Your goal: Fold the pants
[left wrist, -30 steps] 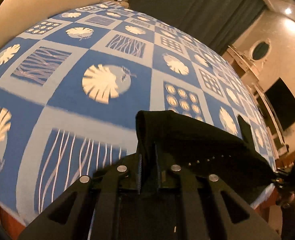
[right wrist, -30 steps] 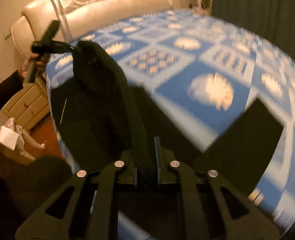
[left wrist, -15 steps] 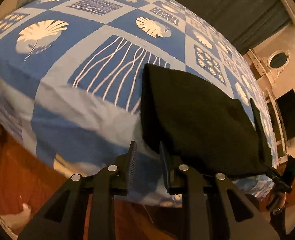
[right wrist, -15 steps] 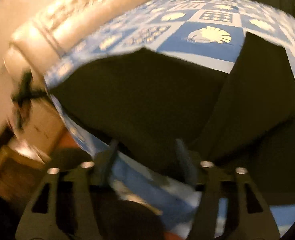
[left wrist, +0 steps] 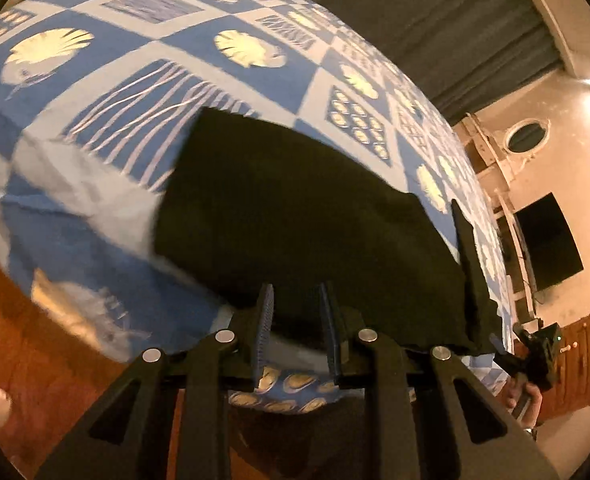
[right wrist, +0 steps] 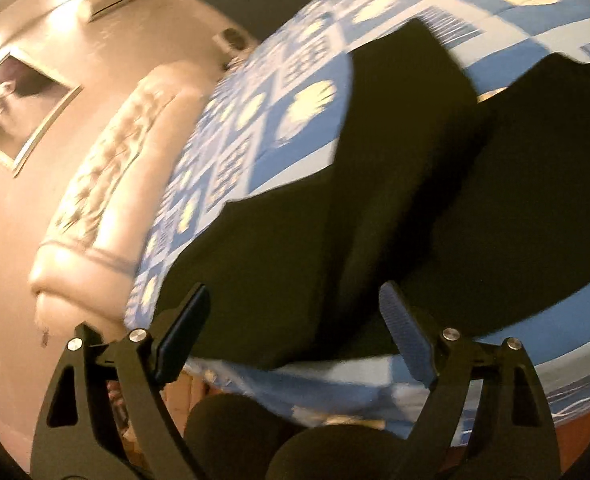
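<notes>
blue-and-white patchwork bedspread (left wrist: 143, 92) with shell and stripe squares covers the bed — black pants (left wrist: 295, 216) lie flat on it near its edge, matte and soft. left gripper (left wrist: 297, 320) slightly parted, right gripper (right wrist: 295, 320) spread wide — both empty.

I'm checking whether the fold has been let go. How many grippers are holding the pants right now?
0. The left gripper is open at the near edge of the pants, and the right gripper is open wide over them. Neither pinches cloth.
</notes>
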Action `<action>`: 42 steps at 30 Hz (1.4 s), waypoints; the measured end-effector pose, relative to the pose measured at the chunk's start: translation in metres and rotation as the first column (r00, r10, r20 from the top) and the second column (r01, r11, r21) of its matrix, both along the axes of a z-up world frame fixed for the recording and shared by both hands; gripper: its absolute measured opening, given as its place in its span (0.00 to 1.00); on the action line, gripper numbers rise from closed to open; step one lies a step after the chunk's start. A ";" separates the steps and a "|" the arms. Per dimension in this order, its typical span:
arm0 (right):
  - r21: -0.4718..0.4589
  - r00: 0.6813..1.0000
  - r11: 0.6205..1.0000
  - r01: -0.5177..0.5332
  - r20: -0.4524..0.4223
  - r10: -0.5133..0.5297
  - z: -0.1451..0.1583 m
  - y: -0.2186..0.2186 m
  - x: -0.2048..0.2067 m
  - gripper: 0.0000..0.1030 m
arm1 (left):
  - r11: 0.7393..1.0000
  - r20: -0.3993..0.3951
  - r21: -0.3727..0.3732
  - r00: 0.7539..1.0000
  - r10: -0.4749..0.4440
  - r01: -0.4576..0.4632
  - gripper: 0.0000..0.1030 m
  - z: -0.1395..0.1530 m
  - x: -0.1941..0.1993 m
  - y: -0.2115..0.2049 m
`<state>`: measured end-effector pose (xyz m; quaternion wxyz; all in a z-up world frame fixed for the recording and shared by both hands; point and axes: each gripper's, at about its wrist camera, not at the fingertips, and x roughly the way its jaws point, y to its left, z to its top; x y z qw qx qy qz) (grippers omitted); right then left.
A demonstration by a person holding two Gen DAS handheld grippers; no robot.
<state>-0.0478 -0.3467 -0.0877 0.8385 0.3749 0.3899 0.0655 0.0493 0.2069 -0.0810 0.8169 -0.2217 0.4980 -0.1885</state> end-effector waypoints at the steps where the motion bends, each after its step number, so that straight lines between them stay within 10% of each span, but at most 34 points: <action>1: -0.022 1.000 0.999 0.026 -0.003 -0.026 0.003 -0.004 0.006 0.84 | 1.000 0.001 0.021 1.000 -0.008 0.008 0.26 -0.002 0.005 -0.007; 12: -0.471 0.995 0.882 -0.020 -0.098 -0.030 0.048 -0.013 0.175 0.83 | 0.994 -0.028 0.107 1.000 -0.006 0.009 0.45 -0.016 0.026 -0.048; 14: -0.557 0.988 0.829 -0.060 -0.152 -0.031 0.041 -0.006 0.220 0.82 | 0.993 -0.017 0.114 1.000 -0.017 0.019 0.67 -0.015 0.027 -0.058; 19: -0.671 0.947 0.731 -0.127 -0.301 -0.112 -0.001 -0.005 0.311 0.61 | 0.987 -0.004 0.160 1.000 -0.019 0.020 0.75 -0.018 0.029 -0.079; 25: -0.747 0.900 0.633 -0.203 -0.397 -0.181 -0.037 -0.010 0.354 0.61 | 0.987 0.011 0.157 1.000 -0.023 0.021 0.79 -0.027 0.026 -0.079; 28: -0.716 0.897 0.668 -0.204 -0.409 -0.165 -0.045 -0.020 0.353 0.60 | 0.987 0.018 0.161 0.999 -0.030 0.027 0.83 -0.028 0.025 -0.082; 32: -0.671 0.924 0.727 -0.143 -0.355 -0.146 -0.031 -0.034 0.333 0.11 | 0.980 0.027 0.197 0.999 -0.036 0.030 0.84 -0.029 0.025 -0.090; 42: -0.537 0.988 0.833 0.137 0.018 -0.151 0.088 -0.110 0.183 0.08 | 0.972 -0.005 0.233 1.000 -0.027 0.028 0.84 -0.027 0.026 -0.095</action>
